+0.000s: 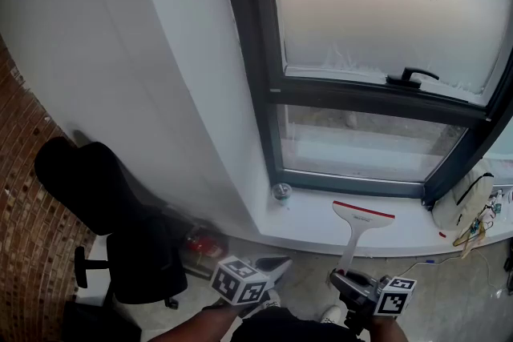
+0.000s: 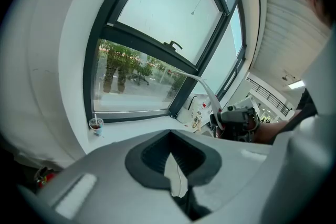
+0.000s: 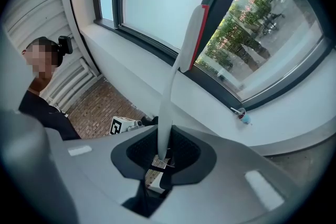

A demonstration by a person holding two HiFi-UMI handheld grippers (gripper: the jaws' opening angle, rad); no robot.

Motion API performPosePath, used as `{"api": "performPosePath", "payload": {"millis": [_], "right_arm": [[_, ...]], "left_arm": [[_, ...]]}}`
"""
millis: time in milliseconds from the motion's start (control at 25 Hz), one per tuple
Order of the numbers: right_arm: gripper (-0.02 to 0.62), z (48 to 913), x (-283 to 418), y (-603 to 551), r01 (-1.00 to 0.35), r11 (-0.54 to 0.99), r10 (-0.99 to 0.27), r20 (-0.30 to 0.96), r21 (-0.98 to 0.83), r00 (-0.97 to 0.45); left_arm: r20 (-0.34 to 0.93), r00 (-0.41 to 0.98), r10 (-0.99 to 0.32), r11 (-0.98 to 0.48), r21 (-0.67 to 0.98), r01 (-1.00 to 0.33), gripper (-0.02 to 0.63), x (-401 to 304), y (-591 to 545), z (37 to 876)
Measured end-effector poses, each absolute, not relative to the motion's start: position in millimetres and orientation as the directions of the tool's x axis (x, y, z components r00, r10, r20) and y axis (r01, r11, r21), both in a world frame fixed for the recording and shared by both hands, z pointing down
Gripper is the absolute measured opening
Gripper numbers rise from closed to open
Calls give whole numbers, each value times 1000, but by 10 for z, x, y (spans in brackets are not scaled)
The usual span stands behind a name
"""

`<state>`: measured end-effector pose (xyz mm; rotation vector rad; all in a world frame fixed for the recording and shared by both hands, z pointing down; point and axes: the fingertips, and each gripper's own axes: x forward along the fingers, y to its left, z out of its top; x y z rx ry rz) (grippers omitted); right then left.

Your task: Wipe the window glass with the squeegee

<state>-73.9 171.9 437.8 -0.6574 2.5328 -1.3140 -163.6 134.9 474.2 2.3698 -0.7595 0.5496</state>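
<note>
The squeegee (image 1: 362, 217) is white with a red-edged blade, and its handle runs down into my right gripper (image 1: 349, 281), which is shut on it just in front of the white sill. In the right gripper view the squeegee (image 3: 172, 86) rises from the jaws toward the window, clear of the glass. The window glass (image 1: 377, 4) sits in a dark frame, a frosted upper pane over a clear lower pane (image 1: 361, 144). My left gripper (image 1: 268, 267) hangs low beside the right one; in its own view the left gripper (image 2: 176, 176) is shut on nothing.
A drink cup with a straw (image 1: 281, 192) stands on the sill (image 1: 313, 220) at the left. A white bag and cables (image 1: 465, 203) lie at the sill's right end. A black window handle (image 1: 410, 78) juts out. A black office chair (image 1: 104, 204) stands by the brick wall (image 1: 24, 196).
</note>
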Motion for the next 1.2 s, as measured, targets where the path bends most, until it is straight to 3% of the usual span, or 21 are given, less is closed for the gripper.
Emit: {"api": "performPosePath", "payload": {"millis": [1200], "right_arm": [[86,4432,-1258,1323,-331,505,-484,56,-797,-873]], "left_arm": [[517,766,-383,-682,402,-611,2,-2183,1013,4724]]}}
